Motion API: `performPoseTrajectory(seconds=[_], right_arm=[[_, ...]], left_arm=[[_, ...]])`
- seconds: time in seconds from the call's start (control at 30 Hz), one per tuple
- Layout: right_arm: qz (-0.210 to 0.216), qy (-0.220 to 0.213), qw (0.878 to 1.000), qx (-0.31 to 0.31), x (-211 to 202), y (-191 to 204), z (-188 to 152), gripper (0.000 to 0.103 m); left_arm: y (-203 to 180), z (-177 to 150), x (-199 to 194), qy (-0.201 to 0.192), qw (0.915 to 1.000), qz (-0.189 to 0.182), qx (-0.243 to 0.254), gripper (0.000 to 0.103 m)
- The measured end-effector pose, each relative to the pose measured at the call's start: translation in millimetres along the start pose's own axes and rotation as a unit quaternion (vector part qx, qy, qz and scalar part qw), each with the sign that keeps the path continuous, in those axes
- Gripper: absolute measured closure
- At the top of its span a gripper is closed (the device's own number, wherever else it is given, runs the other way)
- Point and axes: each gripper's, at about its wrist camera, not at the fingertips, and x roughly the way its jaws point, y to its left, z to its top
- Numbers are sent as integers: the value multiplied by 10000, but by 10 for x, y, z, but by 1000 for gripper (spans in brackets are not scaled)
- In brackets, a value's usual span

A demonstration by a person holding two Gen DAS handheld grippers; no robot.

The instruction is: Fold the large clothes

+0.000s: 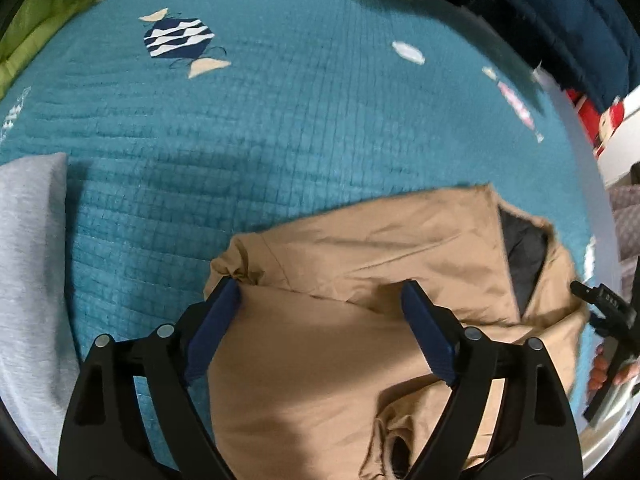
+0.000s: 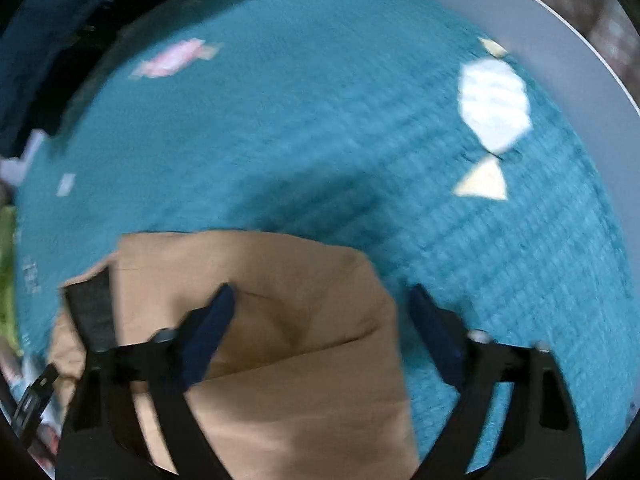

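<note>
A tan garment (image 1: 360, 264) with a dark grey lining (image 1: 524, 256) lies partly folded on a teal quilted bedspread (image 1: 280, 128). My left gripper (image 1: 322, 292) is open and empty above the garment's near part, its fingers either side of the cloth. In the right wrist view the same tan garment (image 2: 280, 280) shows with a dark strip (image 2: 92, 312) at its left edge. My right gripper (image 2: 322, 300) is open and empty over the garment's right edge. The right wrist view is blurred.
A grey folded cloth (image 1: 28, 260) lies at the left and a green blanket (image 1: 48, 8) at the far left. Dark blue bedding (image 1: 560, 20) is at the far right. The other gripper (image 1: 608, 320) shows at the right edge. The bed's edge (image 2: 580, 60) runs along the right.
</note>
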Motion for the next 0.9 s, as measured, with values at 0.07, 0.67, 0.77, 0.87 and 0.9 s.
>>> performPoseTrajectory(seconds=[0.07,0.67,0.77,0.87,0.9], right_arm=[[16,-168,9998,51,-23,1,-29,40],[214,-846,9962,-36,-725,3,-270,83],[236,-984,9948,-84,-888,19,-312,83],[323,-1163,9926,-109,-1126,-9,-415,83],[350,-1217,9919,-111,-1195,-21,-447,83]], left_arm=[[-52,-19,22,-12,9991,421,95,48],[-232,-112,-593,-420,9976,544,14,90],[-290,-141,-760,-563,9969,541,105,90],[-319,-197,-967,-697,9962,490,157,90],[-325,-222,-1051,-754,9959,481,168,90]])
